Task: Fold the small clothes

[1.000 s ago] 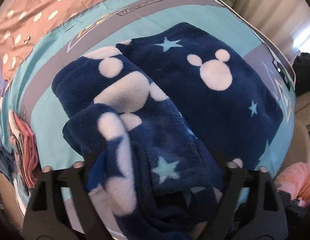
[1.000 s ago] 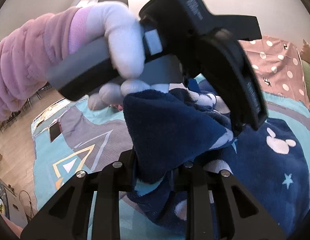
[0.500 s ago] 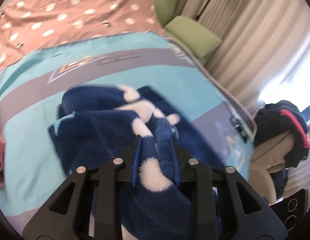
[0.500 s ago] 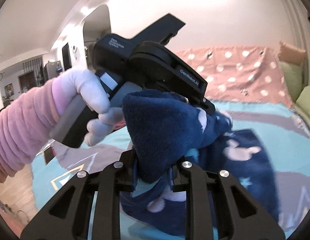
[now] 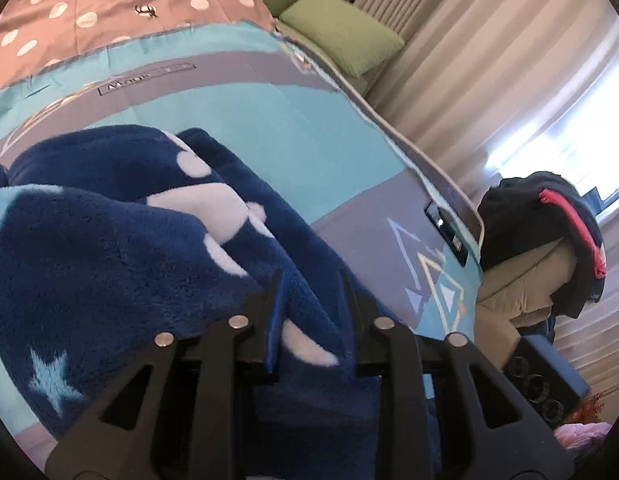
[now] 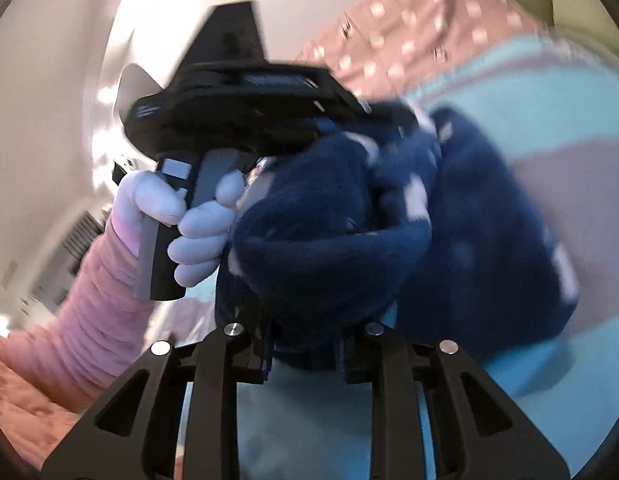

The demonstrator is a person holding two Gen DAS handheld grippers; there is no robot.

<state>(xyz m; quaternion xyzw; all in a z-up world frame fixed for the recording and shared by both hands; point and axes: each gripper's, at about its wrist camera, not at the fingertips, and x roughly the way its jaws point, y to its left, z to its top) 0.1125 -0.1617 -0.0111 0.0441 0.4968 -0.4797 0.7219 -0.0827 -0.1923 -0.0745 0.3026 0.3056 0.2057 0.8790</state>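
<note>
Both claws, left point(image 5: 309, 312) and right point(image 6: 305, 344), clamped on plush navy star-patterned fleece garment point(image 5: 109, 248).

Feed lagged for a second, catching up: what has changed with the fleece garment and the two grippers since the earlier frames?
The left gripper, open over the navy fleece garment a second ago, has closed on a fold of it and swung toward the curtain side. The right gripper kept its pinch while rolling, carrying its bunch along. The garment is now gathered up off the turquoise mat, which stayed put.
</note>
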